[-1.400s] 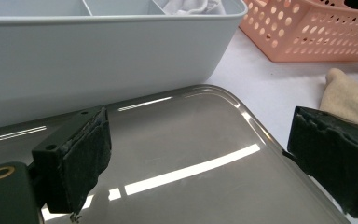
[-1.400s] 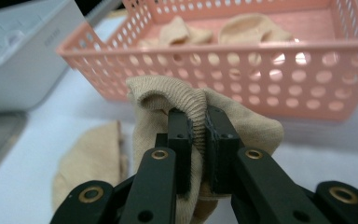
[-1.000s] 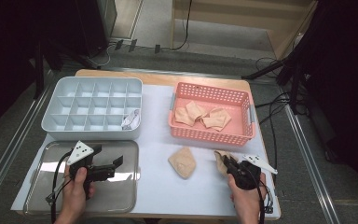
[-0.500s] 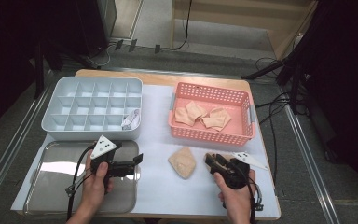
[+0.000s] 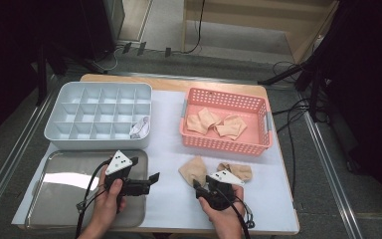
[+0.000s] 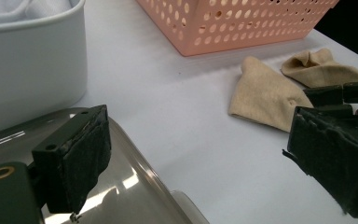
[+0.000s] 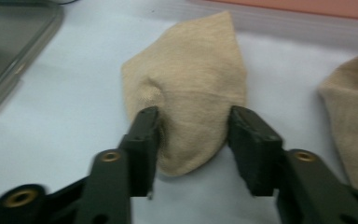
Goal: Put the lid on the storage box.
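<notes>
Leftward since earlier, right claw has been closing, straddling the beige sock, its near end hidden; left claw spread.

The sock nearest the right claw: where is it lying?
In the high view the sock lies on the white mat, below the pink basket, between the right claw's jaws.
</notes>
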